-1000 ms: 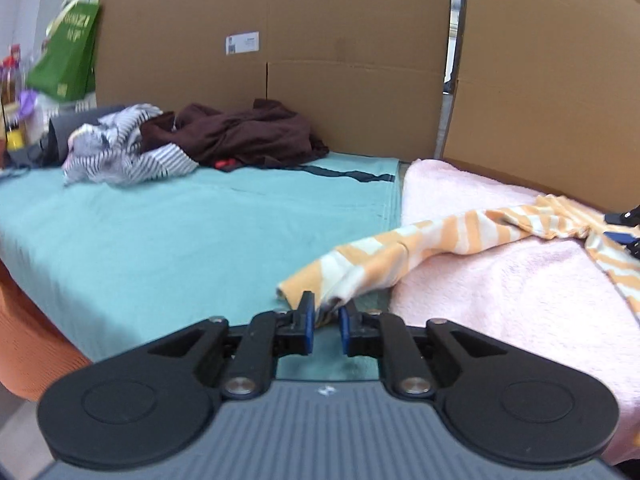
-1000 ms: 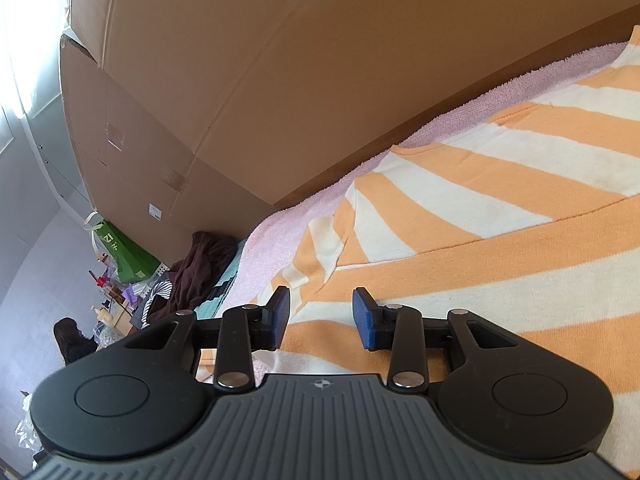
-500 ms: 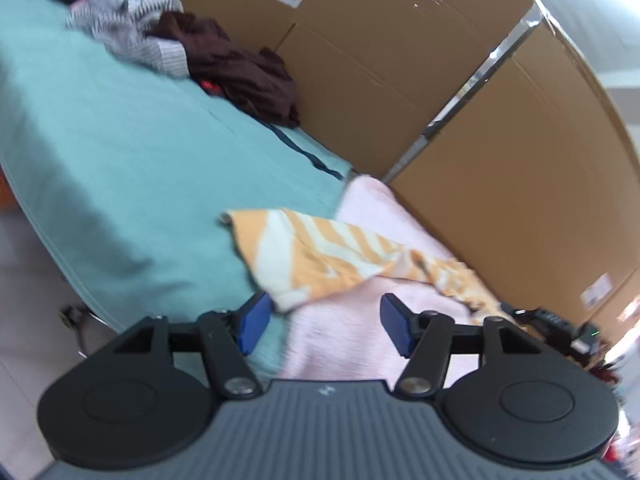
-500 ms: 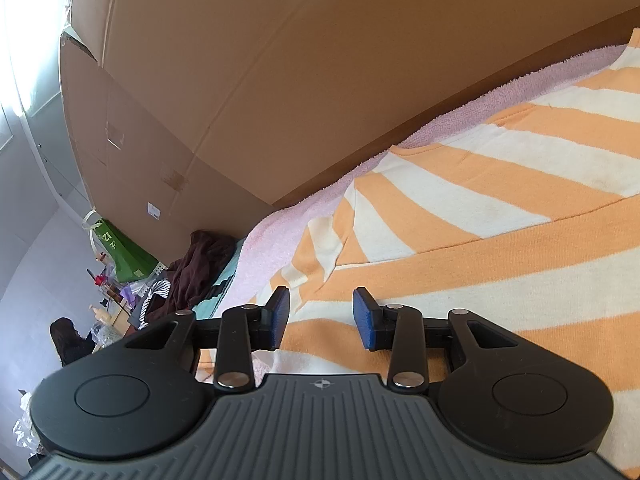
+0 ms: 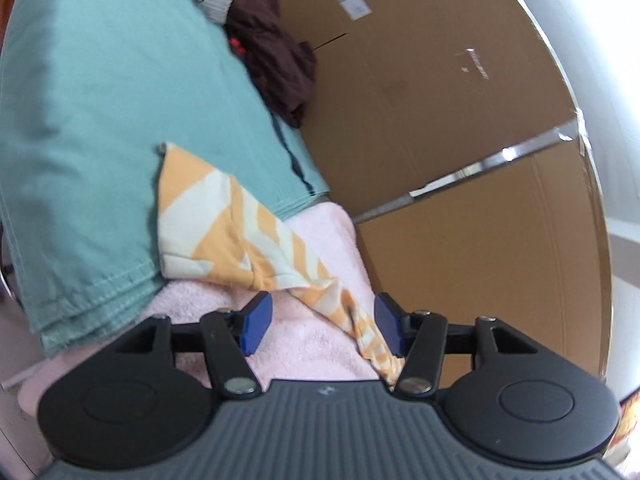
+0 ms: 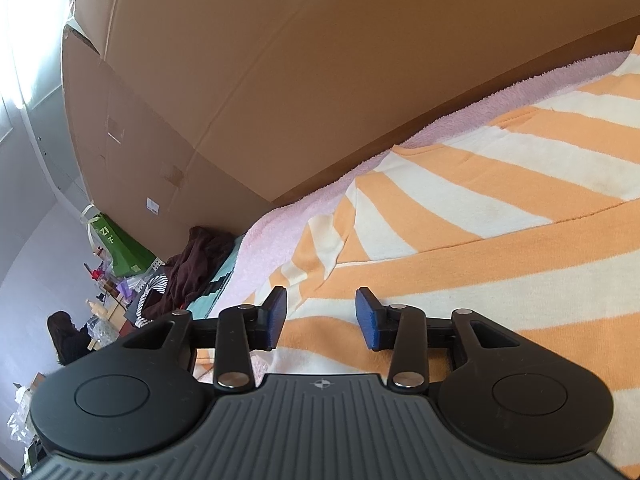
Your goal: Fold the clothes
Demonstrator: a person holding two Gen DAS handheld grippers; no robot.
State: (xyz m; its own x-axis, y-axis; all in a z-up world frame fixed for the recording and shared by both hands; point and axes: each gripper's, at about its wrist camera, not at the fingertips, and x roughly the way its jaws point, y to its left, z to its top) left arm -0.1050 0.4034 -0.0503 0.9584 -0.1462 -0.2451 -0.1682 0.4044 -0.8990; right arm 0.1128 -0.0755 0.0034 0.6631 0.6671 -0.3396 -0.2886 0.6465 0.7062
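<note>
Left wrist view: left tongs closing, unclenched, around striped shirt sleeve on pink towel; right tongs opening, empty, over shirt; folding barely begun.

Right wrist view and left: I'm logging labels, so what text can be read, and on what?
"ZI": white letters on the green paper bag, partly cut off.
White sticker on the brown cardboard wall: print too small to read.
Second white sticker on the cardboard: too small to read.
</note>
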